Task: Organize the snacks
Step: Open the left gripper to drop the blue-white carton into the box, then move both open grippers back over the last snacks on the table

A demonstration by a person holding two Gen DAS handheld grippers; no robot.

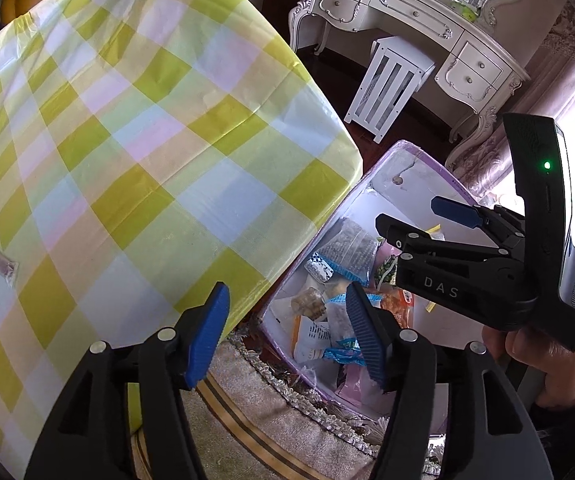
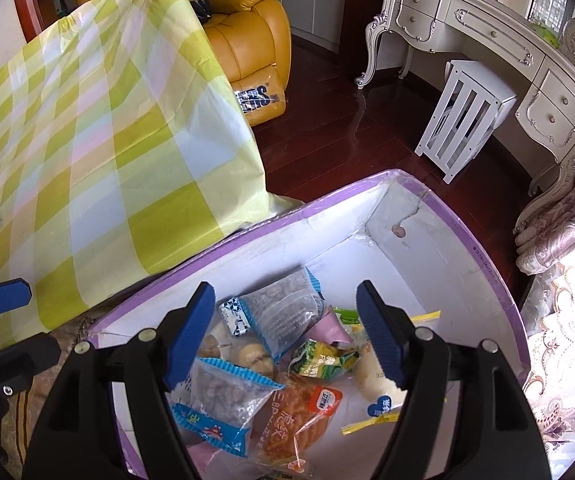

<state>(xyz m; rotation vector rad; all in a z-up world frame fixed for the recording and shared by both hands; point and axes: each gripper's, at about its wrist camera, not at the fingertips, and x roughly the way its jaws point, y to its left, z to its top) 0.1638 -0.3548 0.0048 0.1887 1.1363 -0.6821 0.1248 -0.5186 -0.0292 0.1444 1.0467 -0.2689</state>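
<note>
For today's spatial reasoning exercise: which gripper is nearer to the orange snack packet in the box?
Right. The right gripper hangs open directly above the orange snack packet inside the box. The left gripper, also open, sits beside the box, by the table edge.

Behind everything, an ornate white dressing table with knobbed drawers, against the far wall. Just before it, a white slatted stool, tilted. Dark red wooden floor. To the left, a yellow leather armchair. At the right edge, pale patterned curtains. Below, a fringed beige rug.
</note>
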